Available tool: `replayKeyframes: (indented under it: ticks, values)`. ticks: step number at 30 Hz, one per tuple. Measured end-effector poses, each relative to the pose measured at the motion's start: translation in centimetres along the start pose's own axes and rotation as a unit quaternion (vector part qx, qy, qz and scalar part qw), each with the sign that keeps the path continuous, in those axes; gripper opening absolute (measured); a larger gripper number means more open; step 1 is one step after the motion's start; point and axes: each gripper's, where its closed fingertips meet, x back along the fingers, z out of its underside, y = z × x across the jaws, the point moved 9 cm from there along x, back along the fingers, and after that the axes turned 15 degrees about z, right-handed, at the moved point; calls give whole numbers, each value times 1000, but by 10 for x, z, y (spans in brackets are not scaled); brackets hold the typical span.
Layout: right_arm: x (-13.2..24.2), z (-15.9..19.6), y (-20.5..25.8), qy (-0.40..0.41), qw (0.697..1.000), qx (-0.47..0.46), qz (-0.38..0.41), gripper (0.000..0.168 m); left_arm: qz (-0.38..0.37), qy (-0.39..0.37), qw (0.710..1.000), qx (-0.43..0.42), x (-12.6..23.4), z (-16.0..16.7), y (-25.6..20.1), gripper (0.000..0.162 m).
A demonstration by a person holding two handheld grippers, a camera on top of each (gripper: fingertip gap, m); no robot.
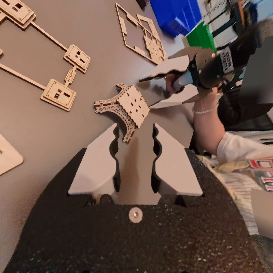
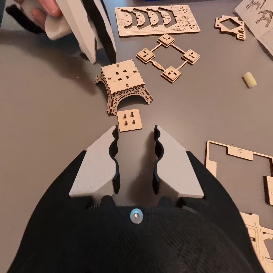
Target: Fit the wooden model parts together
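The wooden lattice tower base (image 2: pixel 122 82) stands on the grey table (image 2: pixel 44 103), with a flat slotted top and four arched legs. A small square wooden plate (image 2: pixel 130 120) with four pegs lies flat just in front of it. My right gripper (image 2: pixel 135 128) is open and empty, its tips just short of the plate. My left gripper (image 1: pixel 135 127) is open and empty, and its left fingertip is close to one leg of the tower base (image 1: pixel 125 107). Each gripper shows in the other's view: the right gripper (image 1: pixel 144 93) beside the base, the left gripper (image 2: pixel 103 60) above it.
A square frame with four slotted pads (image 2: pixel 168 59) lies beyond the base. Behind it lie a cut-out part sheet (image 2: pixel 158 20) and a small diamond-holed piece (image 2: pixel 229 25). A cream cylinder (image 2: pixel 249 79), empty sheet frames (image 2: pixel 236 155), a blue bin (image 1: pixel 177 14) and a person's arm (image 1: pixel 206 118) are at the right. Left tips to right tips: about 9 centimeters. The cream cylinder (image 2: pixel 249 79) is about 20 centimeters from both grippers' fingertips.
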Motion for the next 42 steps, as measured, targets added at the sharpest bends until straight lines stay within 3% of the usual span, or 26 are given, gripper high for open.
replayKeyframes:
  ticks: [3, 6, 8, 10, 13, 16, 19, 25, 27, 42]
  values:
    - [-3, 1, 2, 14, 1000, 17, -6, 45, -43, 36, 997, -58, 9, 3, -9, 47]
    - [-4, 0, 3, 11, 1000, 23, -3, 44, -99, 48, 976, -189, 11, -5, -24, 59]
    - [-4, 1, 3, 10, 1000, 25, -2, 42, -141, 86, 942, -292, 4, -9, -34, 73]
    - [-4, 0, 4, 11, 1000, 25, -9, 39, -186, 159, 889, -387, -5, -8, -36, 85]
    - [-4, 0, 5, 11, 999, 25, -19, 36, -212, 246, 827, -458, -19, -9, -34, 86]
    - [-5, 0, 5, 14, 999, 21, -27, 34, -172, 276, 833, -447, -30, -15, -28, 84]
    - [-6, 0, 4, 19, 999, 12, -38, 43, -152, 275, 845, -432, -32, -23, -21, 83]
    - [-8, -1, 0, 22, 999, -9, -41, 36, -118, 268, 868, -402, -30, -25, -7, 64]
    - [-8, -1, 1, 21, 999, -5, -44, 39, -119, 262, 867, -407, -29, -23, -5, 54]
    - [-11, -4, 1, 16, 999, 16, -27, 31, -111, 226, 831, -495, -30, -18, -22, 53]
